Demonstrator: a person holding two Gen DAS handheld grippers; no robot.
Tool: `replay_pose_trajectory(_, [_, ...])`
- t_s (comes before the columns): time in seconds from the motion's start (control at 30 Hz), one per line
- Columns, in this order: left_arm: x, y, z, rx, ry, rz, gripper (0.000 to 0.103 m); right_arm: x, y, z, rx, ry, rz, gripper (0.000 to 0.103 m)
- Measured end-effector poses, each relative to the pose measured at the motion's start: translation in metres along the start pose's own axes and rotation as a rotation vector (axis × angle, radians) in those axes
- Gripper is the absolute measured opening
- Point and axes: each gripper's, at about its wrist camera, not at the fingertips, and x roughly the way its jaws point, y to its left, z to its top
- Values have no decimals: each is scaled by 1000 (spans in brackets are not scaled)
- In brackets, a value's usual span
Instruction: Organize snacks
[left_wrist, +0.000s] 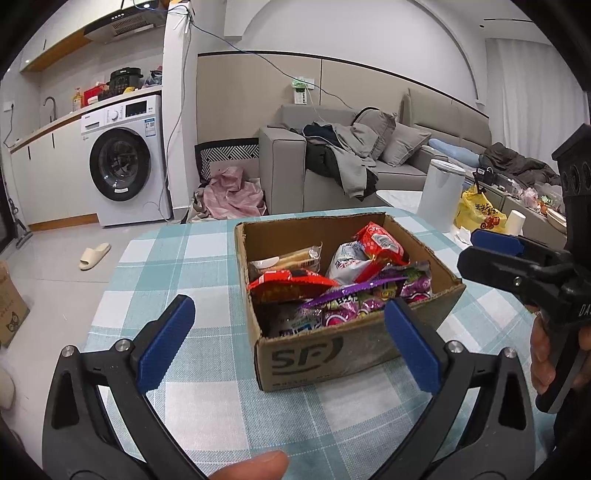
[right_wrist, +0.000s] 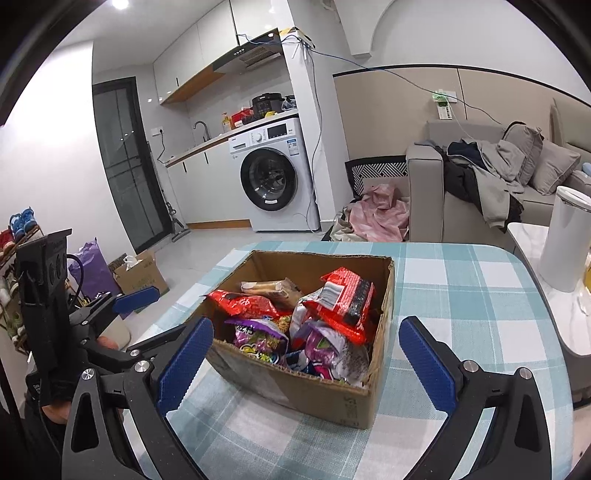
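Both claws, left gripper (left_wrist: 290, 343) and right gripper (right_wrist: 306, 363), spread wide, empty. Snacks (left_wrist: 340, 280) all in box (left_wrist: 332, 354) at 12 o'clock. Looks finished; next: back off.

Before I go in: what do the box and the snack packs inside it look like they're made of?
The box looks like plain brown corrugated cardboard, matte, with ragged torn top edges and printed lettering on its side. The red snack packs and purple snack packs look like thin glossy plastic or foil film: they crinkle and catch highlights. One clear-wrapped pack seems to be transparent film.
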Motion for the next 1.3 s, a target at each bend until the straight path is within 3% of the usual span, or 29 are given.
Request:
replay_pose_trajectory(0.67, [-17,3,-45,-28,-91,41,102,-8,10,-57,-79,-99,-36,102])
replay_pose_trajectory(1.3, [-12,8,-61,-49,-98,45,102,-5,2,-73,-83,-138,-49,102])
